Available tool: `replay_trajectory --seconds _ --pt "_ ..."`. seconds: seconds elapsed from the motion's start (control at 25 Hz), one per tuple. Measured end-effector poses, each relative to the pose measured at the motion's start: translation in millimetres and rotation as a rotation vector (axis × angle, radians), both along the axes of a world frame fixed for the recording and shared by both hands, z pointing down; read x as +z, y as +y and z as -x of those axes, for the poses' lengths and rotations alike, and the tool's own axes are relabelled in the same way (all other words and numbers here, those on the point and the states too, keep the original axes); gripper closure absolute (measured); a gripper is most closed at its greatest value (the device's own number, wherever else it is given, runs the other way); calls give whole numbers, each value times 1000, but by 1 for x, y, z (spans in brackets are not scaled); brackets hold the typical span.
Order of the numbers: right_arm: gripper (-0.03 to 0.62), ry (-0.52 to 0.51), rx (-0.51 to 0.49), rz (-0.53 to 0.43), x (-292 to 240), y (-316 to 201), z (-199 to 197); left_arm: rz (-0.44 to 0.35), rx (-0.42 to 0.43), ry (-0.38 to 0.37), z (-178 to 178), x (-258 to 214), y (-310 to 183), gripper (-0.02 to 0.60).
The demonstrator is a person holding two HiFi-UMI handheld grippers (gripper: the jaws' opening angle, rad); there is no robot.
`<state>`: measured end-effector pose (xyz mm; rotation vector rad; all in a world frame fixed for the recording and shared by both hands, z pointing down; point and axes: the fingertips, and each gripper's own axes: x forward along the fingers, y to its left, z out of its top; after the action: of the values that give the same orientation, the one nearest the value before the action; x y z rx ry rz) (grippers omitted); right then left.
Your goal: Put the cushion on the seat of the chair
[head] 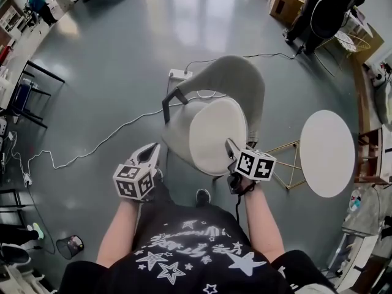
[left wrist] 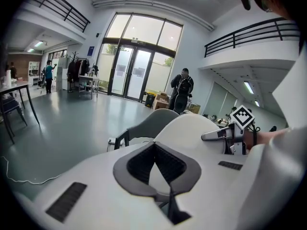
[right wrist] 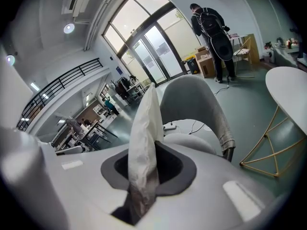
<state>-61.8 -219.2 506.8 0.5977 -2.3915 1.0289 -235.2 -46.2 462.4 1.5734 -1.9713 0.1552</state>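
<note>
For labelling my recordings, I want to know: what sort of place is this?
Probably a large open workspace or lab hall: a wide grey floor, tall glass doors and a railed upper gallery.

Open office-like hall: mezzanine railings point(left wrist: 254, 32), tall glass doors point(left wrist: 130, 73), desks point(left wrist: 88, 80), cardboard boxes point(head: 285, 2).

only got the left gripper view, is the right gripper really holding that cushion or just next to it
Observer: Holding it. In its own view the right gripper is shut on the cushion's edge.
Operator: is it down on the seat yet
Observer: No. The right gripper view shows the chair's seat uncovered, with the cushion held on edge above it.
</note>
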Motion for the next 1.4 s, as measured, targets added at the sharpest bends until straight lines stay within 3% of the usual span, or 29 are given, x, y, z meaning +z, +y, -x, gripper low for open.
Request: replay_trajectory --seconds 0.12,0.52,0.88,1.12,1.4 --pt "536 14 63 6 5 0 7 8 39 18 24 11 -6 572" --pt "536 64 320 23 8 12 44 20 312 40 95 26 -55 572" --pt "536 27 525 65 21 35 93 49 468 93 153 53 -56 572" --pt "536 -1 621 65 35 40 111 77 574 109 173 75 -55 572" --pt "536 -48 676 103 64 40 116 125 650 110 171 108 -56 572"
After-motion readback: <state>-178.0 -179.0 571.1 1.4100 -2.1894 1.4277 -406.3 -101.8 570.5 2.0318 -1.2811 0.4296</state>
